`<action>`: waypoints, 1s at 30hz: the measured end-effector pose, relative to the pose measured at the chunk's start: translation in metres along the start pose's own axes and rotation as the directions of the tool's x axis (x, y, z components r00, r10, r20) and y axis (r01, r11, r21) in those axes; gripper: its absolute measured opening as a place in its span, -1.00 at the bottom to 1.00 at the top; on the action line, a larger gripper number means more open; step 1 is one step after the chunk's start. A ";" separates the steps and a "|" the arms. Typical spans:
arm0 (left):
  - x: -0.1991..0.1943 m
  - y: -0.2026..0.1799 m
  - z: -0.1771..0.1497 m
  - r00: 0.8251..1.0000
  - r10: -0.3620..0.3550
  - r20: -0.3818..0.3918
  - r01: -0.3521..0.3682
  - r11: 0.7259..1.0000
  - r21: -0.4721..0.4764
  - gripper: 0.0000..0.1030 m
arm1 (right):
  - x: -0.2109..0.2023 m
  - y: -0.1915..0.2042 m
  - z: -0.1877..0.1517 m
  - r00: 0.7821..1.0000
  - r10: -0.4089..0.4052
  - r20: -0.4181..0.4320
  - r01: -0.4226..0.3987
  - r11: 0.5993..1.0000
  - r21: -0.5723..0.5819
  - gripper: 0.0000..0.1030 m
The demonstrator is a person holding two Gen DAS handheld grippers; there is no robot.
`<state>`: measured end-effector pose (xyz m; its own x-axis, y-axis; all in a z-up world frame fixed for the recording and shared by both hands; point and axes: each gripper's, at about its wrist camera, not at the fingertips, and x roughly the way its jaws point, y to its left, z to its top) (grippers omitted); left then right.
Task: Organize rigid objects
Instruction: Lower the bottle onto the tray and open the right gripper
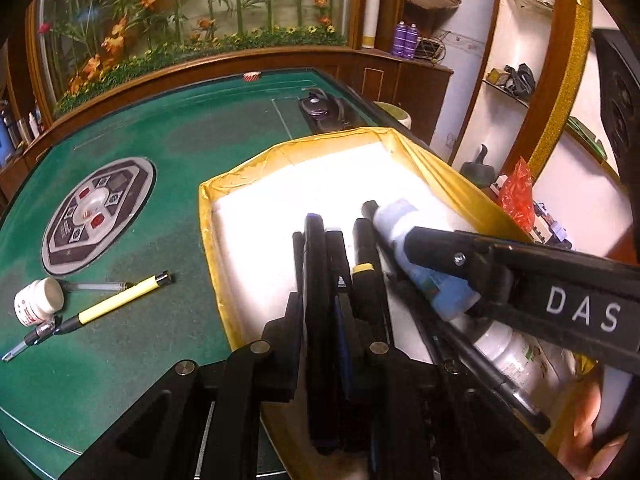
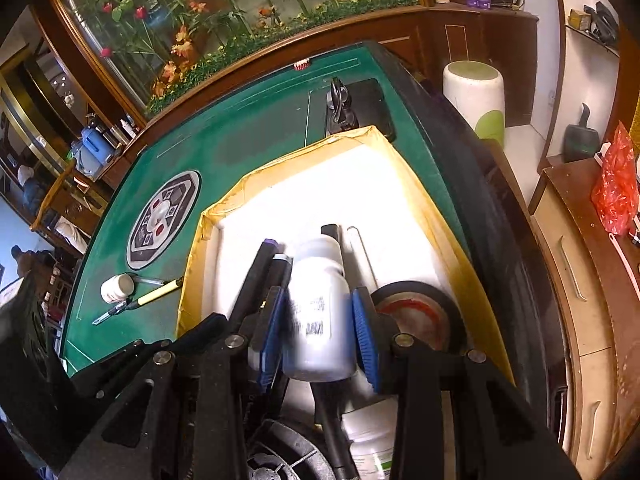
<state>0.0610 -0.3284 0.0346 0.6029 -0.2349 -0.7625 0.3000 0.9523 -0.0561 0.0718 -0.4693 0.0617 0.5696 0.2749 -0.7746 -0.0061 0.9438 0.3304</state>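
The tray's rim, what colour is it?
Yellow; the tray's rim shows best in the right wrist view.

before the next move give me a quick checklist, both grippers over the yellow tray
1. Right gripper clamped on white bottle: ok.
2. Left gripper shut on a dark pen: ok.
3. Both loads over the yellow tray: ok.
4. Free white floor ahead in tray: ok.
5. Grippers apart from each other: cannot tell, very close.
6. Table cleared: not ok, small jar and yellow pen remain.

The white bottle (image 2: 318,312) has a blurred label, and a second bottle (image 2: 370,450) is cut off below.
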 end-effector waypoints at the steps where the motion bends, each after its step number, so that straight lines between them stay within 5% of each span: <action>1: -0.002 -0.002 -0.001 1.000 0.001 0.011 -0.002 1.000 0.009 -0.66 | -0.001 0.001 0.000 1.000 -0.002 0.004 0.002 1.000 -0.002 -0.35; 9: -0.030 -0.011 -0.007 0.990 0.029 0.135 -0.042 0.995 0.092 -0.13 | -0.035 0.002 -0.008 0.996 0.022 0.091 -0.023 1.000 0.018 -0.34; 19: -0.076 -0.017 -0.020 0.953 0.048 0.300 -0.106 0.978 0.179 0.00 | -0.061 0.017 -0.012 0.987 0.058 0.148 -0.062 0.998 0.023 -0.27; 30: -0.098 0.012 -0.028 0.936 0.064 0.346 -0.118 0.983 0.137 0.18 | -0.058 0.052 -0.019 0.986 0.095 0.136 -0.093 0.995 -0.024 -0.24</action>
<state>-0.0150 -0.2888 0.0909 0.8395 -0.2265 -0.4939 0.3255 0.9374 0.1235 0.0231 -0.4328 0.1137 0.6731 0.3361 -0.6587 -0.0791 0.9183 0.3878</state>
